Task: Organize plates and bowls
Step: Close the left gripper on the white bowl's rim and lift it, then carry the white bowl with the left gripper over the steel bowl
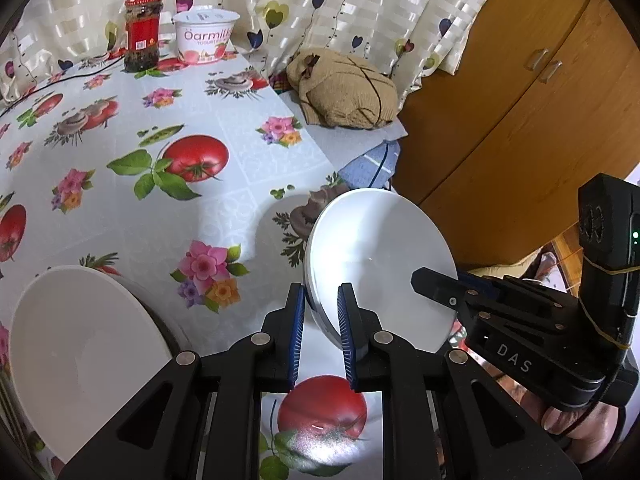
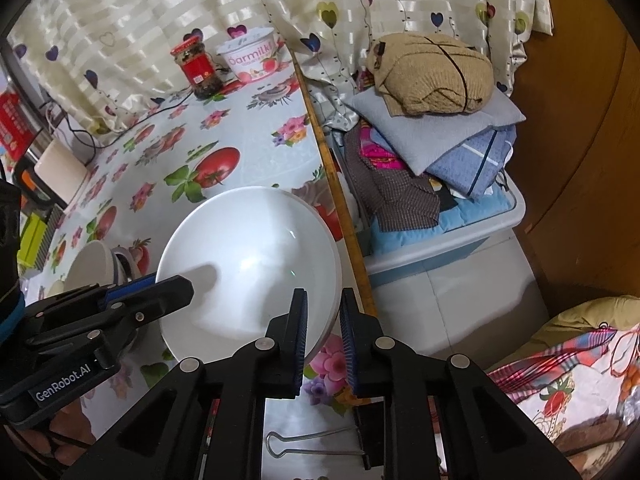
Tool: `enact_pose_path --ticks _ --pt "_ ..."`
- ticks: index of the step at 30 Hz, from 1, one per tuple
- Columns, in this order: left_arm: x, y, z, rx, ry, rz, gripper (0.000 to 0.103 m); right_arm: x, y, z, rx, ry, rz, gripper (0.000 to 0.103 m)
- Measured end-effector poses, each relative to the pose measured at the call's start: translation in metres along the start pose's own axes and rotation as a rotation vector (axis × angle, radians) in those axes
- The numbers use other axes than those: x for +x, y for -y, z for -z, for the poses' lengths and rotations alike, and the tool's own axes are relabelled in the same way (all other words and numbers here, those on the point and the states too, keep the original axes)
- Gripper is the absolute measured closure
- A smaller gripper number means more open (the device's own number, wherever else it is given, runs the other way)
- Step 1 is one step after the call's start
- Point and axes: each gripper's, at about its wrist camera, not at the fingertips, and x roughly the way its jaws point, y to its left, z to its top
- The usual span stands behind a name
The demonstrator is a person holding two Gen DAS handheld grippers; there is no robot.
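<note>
A red-lidded jar (image 1: 142, 32) stands beside a yogurt tub (image 1: 206, 36) on the tomato-print tablecloth (image 1: 240, 128) near folded clothes (image 2: 436, 76).

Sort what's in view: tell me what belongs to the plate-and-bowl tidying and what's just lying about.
Job: bowl, plate, left gripper, right gripper.
Lying about: jar, yogurt tub, clothes pile, binder clip.

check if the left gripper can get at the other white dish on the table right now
Probably not yet: the left gripper has its fingers astride the rim of the white bowl, held tilted in the air. The white dish itself lies open, with nothing in between.
</note>
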Motion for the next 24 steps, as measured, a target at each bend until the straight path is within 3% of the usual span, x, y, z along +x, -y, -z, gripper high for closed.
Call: enact_pose_path --ticks 24 --pt "-0.060 -0.012 -0.005 -0.022 0.110 -0.013 0.085 -0.042 -0.047 -0.017 -0.081 0.081 -0.009 0.087"
